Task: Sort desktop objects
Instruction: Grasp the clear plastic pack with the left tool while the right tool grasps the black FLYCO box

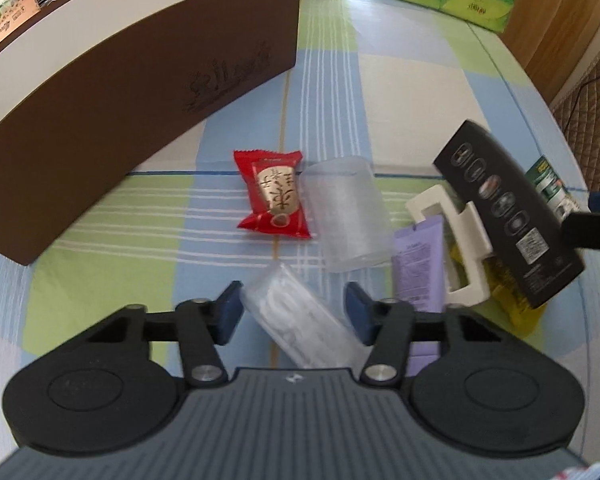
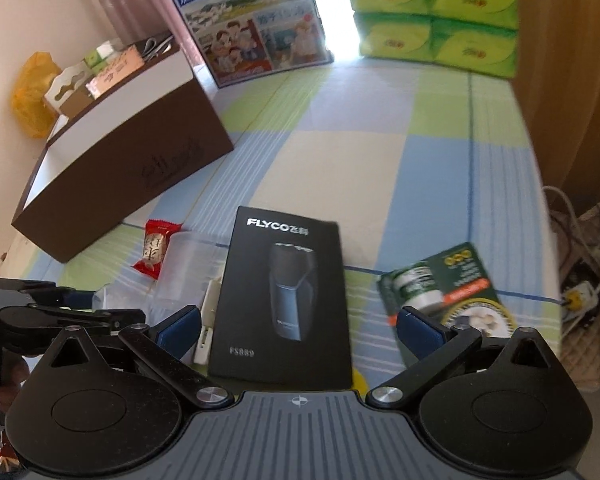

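— Near the brown box (image 1: 100, 120), what does the left gripper (image 1: 293, 296) have?

— A clear plastic case (image 1: 300, 320), lying slantwise on the checked tablecloth (image 1: 400, 80), off the brown box's printed side. Both blue pads (image 1: 228, 312) look pressed against its sides, so it is gripped.

— What lies between that case and the brown box?

— A red snack packet (image 1: 274, 196), flat on the cloth and apart from the box's printed wall. A clear cup (image 1: 346, 216) lies on its side, touching the packet on the edge facing away from the brown box.

— And the right gripper (image 2: 298, 318)?

— Spread wide. A black shaver box (image 2: 288, 292) sits between its fingers, touched by neither pad. It is further from the brown box than the cup, propped over a white clip (image 1: 452, 240) and a purple tube (image 1: 418, 268). A green packet (image 2: 444, 292) lies furthest out.
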The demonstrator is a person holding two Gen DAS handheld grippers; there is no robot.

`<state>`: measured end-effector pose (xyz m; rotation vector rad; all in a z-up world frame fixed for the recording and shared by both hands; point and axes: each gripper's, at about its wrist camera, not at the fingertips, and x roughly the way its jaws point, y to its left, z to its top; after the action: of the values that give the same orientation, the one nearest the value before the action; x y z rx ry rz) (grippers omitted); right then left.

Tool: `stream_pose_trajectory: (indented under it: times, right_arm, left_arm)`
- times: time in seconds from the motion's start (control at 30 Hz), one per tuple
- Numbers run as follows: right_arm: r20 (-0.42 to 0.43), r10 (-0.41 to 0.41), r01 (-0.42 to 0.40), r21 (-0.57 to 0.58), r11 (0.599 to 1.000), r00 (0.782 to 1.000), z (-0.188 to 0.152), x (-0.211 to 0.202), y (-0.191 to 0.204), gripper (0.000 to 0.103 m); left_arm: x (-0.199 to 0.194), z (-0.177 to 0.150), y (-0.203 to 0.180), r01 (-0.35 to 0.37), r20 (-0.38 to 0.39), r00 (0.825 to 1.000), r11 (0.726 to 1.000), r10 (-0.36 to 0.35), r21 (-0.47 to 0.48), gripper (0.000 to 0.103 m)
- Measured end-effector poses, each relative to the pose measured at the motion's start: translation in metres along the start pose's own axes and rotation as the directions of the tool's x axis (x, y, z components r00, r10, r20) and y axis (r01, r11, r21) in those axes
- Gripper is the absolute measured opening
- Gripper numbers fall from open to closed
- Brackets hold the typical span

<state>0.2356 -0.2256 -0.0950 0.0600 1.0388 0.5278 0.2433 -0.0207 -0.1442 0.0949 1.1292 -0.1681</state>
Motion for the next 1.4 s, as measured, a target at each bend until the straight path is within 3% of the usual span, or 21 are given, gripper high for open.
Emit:
stream_pose_trajectory:
  times: [0.27, 0.3, 0.33, 0.4, 0.67, 0.97, 1.4]
  right_arm:
    - [-0.048, 0.053, -0.052, 0.021, 0.998, 0.997, 0.009, 0.028, -0.001, 0.1]
    - [-0.055, 0.055, -0.054, 0.02, 0.998, 0.997, 0.01, 0.03, -0.001, 0.098]
    - [-0.063, 0.06, -0.059, 0.012, 0.998, 0.996, 0.01, 0.031, -0.001, 0.084]
    - [-0.077, 0.045, -0.045, 0.005, 0.999, 0.996, 0.01, 0.033, -0.001, 0.079]
    - [-0.095, -0.005, -0.002, -0.065, 0.998, 0.995, 0.008, 0.031, 0.009, 0.078]
    - [-0.108, -0.051, 0.038, -0.114, 0.993, 0.993, 0.008, 0.037, 0.019, 0.079]
    - [-0.037, -0.184, 0.167, -0.272, 0.948, 0.982, -0.001, 0.033, 0.049, 0.076]
  left_arm:
    - [-0.001, -0.006, 0.021, 0.071, 0.011, 0.997, 0.997, -0.071, -0.005, 0.041]
    - [-0.002, -0.008, 0.024, 0.08, 0.014, 0.997, 0.997, -0.08, -0.006, 0.041]
    - [-0.003, -0.011, 0.026, 0.084, 0.016, 0.996, 0.996, -0.084, -0.003, 0.04]
    - [-0.007, -0.015, 0.032, 0.087, 0.012, 0.996, 0.996, -0.088, 0.015, 0.037]
    - [-0.022, -0.032, 0.039, -0.004, 0.013, 1.0, 0.976, 0.001, 0.219, 0.035]
    - [-0.012, -0.043, 0.044, 0.027, -0.056, 0.998, 0.995, -0.021, 0.1, 0.039]
    - [-0.02, -0.05, 0.053, 0.021, -0.03, 0.999, 0.999, -0.02, 0.035, 0.028]
